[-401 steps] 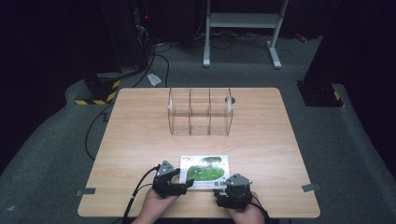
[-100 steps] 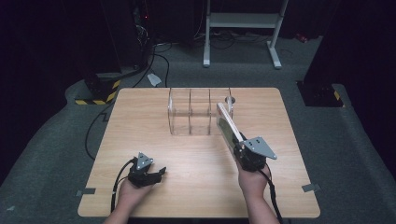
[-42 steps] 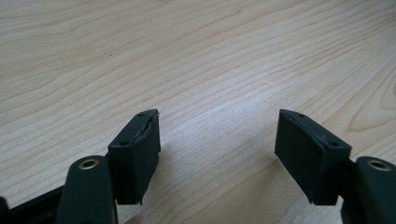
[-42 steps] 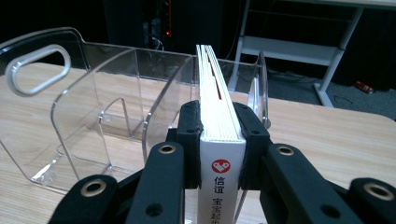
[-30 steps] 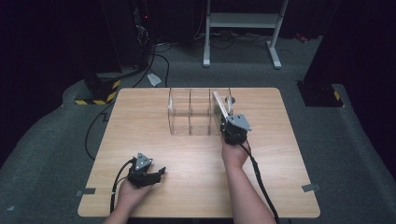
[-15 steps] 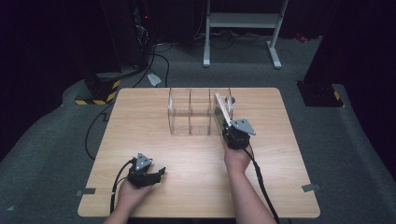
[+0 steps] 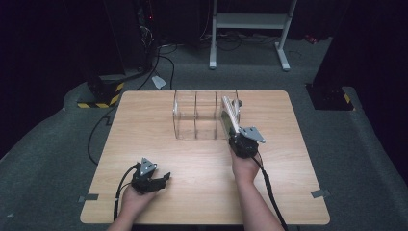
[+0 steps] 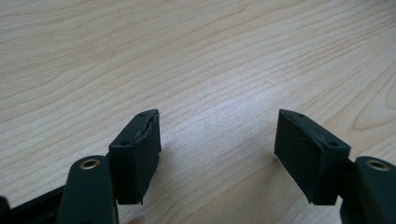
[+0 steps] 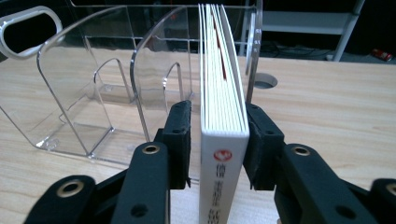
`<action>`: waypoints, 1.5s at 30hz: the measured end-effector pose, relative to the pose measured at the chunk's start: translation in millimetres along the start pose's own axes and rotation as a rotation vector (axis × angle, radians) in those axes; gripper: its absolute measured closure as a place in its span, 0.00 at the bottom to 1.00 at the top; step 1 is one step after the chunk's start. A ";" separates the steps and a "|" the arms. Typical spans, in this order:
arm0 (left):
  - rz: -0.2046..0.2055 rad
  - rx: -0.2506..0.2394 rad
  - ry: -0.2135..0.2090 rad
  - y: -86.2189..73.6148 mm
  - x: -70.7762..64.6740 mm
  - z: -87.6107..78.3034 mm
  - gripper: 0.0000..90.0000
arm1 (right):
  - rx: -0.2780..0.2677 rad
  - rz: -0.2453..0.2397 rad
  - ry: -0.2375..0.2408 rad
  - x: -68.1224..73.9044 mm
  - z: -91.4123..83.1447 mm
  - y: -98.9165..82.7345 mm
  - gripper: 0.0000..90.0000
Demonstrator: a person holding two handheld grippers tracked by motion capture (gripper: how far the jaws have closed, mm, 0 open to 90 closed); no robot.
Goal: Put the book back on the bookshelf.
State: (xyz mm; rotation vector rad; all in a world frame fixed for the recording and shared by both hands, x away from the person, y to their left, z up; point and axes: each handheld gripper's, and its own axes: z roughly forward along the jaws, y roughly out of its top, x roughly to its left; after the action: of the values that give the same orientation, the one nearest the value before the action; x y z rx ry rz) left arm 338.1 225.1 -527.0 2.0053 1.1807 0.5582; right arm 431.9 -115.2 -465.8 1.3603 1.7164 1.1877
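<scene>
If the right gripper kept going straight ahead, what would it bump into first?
Probably the clear organizer: the right gripper points into its rightmost slot, with the book between its just-opening jaws. Depth is hard to judge.

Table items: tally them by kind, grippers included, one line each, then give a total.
Books: 1, the book standing in the rack's right-hand slot
Clear acrylic racks: 1, the rack
Grippers: 2, the left gripper and the right gripper
Total: 4
</scene>
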 end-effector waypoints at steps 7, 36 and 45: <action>-0.002 0.001 0.003 0.0 -0.2 0.0 0.35 | -0.010 0.008 0.007 -0.3 -4.9 -5.1 0.69; 0.002 0.011 0.011 0.3 -0.6 0.8 0.35 | -0.037 -0.020 -0.026 -0.4 -13.0 -5.3 0.84; 0.006 0.011 0.008 0.3 -0.8 0.6 0.36 | -0.070 -0.047 -0.064 3.9 -12.9 1.1 0.84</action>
State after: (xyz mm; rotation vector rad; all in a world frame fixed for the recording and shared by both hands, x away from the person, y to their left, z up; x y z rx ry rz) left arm 338.3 224.1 -527.2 2.0176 1.1856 0.5645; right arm 419.9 -114.7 -459.7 1.2954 1.6387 1.1549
